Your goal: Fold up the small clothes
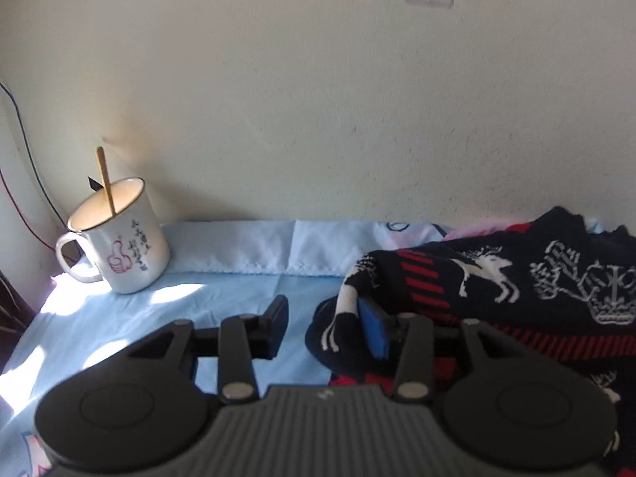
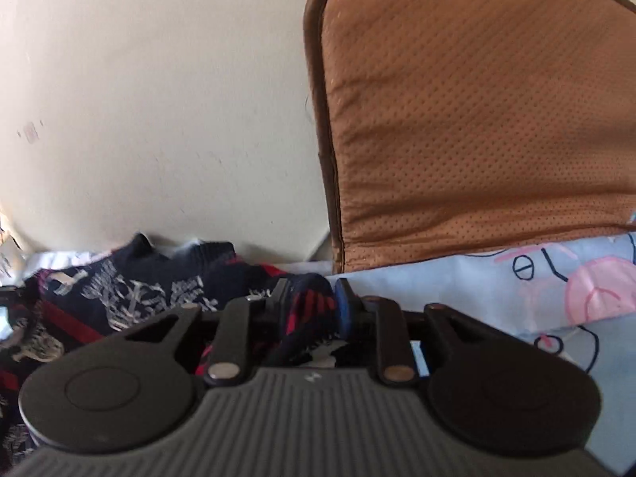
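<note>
A small dark navy sweater point(image 1: 516, 278) with red stripes and white reindeer and crown patterns lies bunched on a light blue bedsheet point(image 1: 222, 310). My left gripper point(image 1: 326, 326) is open, with a rolled sleeve edge of the sweater against its right blue pad; the left finger stands clear over the sheet. In the right wrist view the sweater point(image 2: 131, 290) spreads to the left. My right gripper point(image 2: 314, 306) is shut on a fold of the sweater, pinched between its fingers.
A white enamel mug point(image 1: 119, 238) with a wooden stick stands on the sheet at the left, by the cream wall. Cables hang at the far left. A brown padded headboard point(image 2: 477, 119) rises at the right, with a cartoon-print pillow point(image 2: 556, 290) below it.
</note>
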Motion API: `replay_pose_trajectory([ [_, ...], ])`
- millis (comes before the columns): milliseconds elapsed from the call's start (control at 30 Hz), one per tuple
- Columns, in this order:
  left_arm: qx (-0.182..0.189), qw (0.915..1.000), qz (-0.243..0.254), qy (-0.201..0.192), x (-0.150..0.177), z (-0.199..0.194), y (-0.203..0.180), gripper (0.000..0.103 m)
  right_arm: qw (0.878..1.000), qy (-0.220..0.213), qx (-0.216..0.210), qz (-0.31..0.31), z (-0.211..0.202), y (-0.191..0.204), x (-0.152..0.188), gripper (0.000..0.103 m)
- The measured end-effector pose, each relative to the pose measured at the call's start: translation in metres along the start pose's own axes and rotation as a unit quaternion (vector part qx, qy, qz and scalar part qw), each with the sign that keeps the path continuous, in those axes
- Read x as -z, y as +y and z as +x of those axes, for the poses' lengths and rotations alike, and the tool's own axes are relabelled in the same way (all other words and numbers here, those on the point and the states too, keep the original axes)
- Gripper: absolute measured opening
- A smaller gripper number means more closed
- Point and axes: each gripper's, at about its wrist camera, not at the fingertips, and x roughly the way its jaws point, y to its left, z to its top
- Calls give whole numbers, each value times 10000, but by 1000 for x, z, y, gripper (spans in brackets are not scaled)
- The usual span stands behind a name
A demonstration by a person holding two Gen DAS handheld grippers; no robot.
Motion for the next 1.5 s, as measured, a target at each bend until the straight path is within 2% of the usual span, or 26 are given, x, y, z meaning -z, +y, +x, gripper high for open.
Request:
replay_pose_trajectory([
  [133,356,9990,27,-256,31,-67,40,56,9998,-211,-30,58,-81,-15,28,48],
  [200,682,9975,12,-178,60,-96,60,74,9997,-205,115,50,-115,-13,57,54],
  [233,844,9964,-26,-82,75,-106,68,78,9996,-189,210,77,-131,-15,72,58],
  [333,1241,9915,-258,299,122,-129,87,80,9978,-7,647,126,-162,-13,121,73],
  [433,1631,9837,-594,480,158,-152,94,85,9965,162,779,242,-173,-7,158,75],
  [467,1702,9821,-653,465,169,-157,94,88,9972,189,679,235,-175,-4,167,72],
  [500,1767,9811,-659,436,176,-161,92,90,9970,246,736,36,-173,1,174,63],
  [533,1833,9801,-629,423,182,-165,90,90,9935,337,1031,-340,-169,6,179,21],
  [567,1864,9797,-599,436,187,-167,87,90,9892,235,1295,-642,-170,5,179,13],
  [633,1749,9818,-565,473,193,-169,83,90,9848,-87,1696,-354,-176,-19,166,12],
  [733,1514,9862,-573,355,196,-176,84,90,9424,-1024,3182,113,-194,-60,134,13],
  [767,1465,9869,-589,318,195,-178,87,90,9377,-1217,3235,363,-204,-65,125,17],
  [800,1453,9872,-601,280,195,-180,90,90,9414,-1385,3034,514,-214,-65,122,19],
  [833,1449,9873,-607,245,195,-182,92,90,9494,-1433,2738,556,-220,-61,121,34],
  [867,1442,9874,-608,230,195,-183,93,91,9643,-1348,2198,610,-223,-54,124,65],
  [900,1443,9874,-614,234,195,-183,94,91,9790,-1218,1458,734,-223,-46,131,72],
  [933,1474,9868,-624,254,195,-182,93,91,9885,-1037,602,923,-220,-41,139,72],
  [967,1526,9858,-640,289,195,-180,91,91,9889,-703,-405,1244,-210,-34,150,71],
  [1033,1646,9835,-653,373,194,-175,86,91,9791,-145,-1276,1579,-182,-14,172,72],
  [1133,1826,9801,-593,501,194,-170,74,83,9777,365,-1586,1329,-145,21,196,72],
  [1167,1853,9793,-571,574,194,-168,72,75,9761,472,-1667,1310,-135,33,203,72],
  [1233,1900,9765,-586,832,197,-162,67,48,9697,430,-1928,1441,-124,46,211,72],
  [1300,1812,9783,-542,842,201,-163,62,11,9683,438,-2023,1401,-124,69,219,67],
  [1367,1917,9758,-567,888,203,-166,58,9,9708,647,-1937,1257,-114,83,219,15],
  [1433,1913,9755,-614,892,200,-174,58,8,9732,655,-1886,1139,-120,91,215,15],
  [1500,2058,9724,-719,838,194,-192,61,8,9755,426,-1947,930,-151,93,201,14],
])
